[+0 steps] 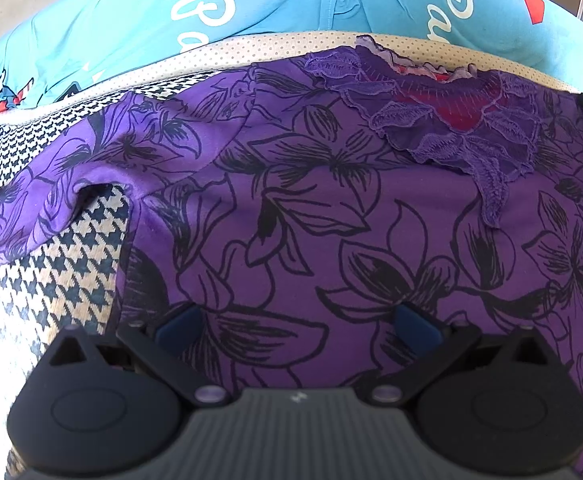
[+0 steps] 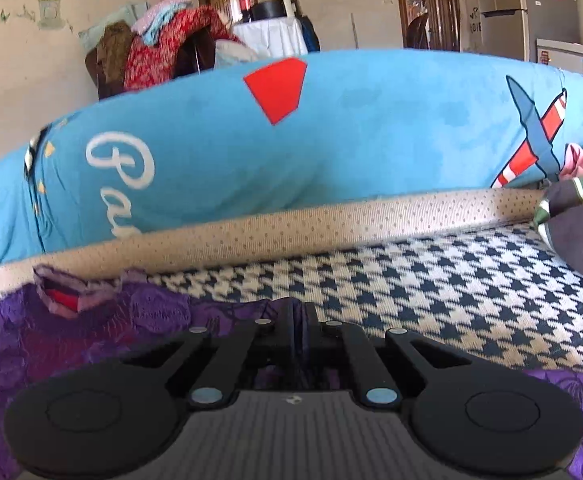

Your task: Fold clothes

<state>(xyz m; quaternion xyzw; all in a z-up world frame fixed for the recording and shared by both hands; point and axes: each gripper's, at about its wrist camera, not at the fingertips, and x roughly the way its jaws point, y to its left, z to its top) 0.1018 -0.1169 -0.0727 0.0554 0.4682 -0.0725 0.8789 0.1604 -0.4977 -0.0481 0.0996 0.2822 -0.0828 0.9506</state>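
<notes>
A purple garment (image 1: pixel 371 216) with black flower outlines and a lace neckline (image 1: pixel 443 120) lies spread on a houndstooth cover (image 1: pixel 71 264). My left gripper (image 1: pixel 297 322) hangs just above the garment's middle, open, its blue fingertips (image 1: pixel 179 326) wide apart with only flat cloth under them. One sleeve (image 1: pixel 51 184) lies bunched to the left. In the right wrist view my right gripper (image 2: pixel 299 316) is shut at the edge of the purple garment (image 2: pixel 151 312), where a fold of the cloth rises between its fingers. The lace neckline (image 2: pixel 63 292) sits to its left.
A big blue quilt (image 2: pixel 331 140) with white lettering and a plane print is rolled along the far side, behind a dotted beige border (image 2: pixel 331 220). A dark green striped cloth (image 2: pixel 579 220) lies at the right. Behind are a chair piled with clothes (image 2: pixel 151 52) and a fridge (image 2: pixel 531 8).
</notes>
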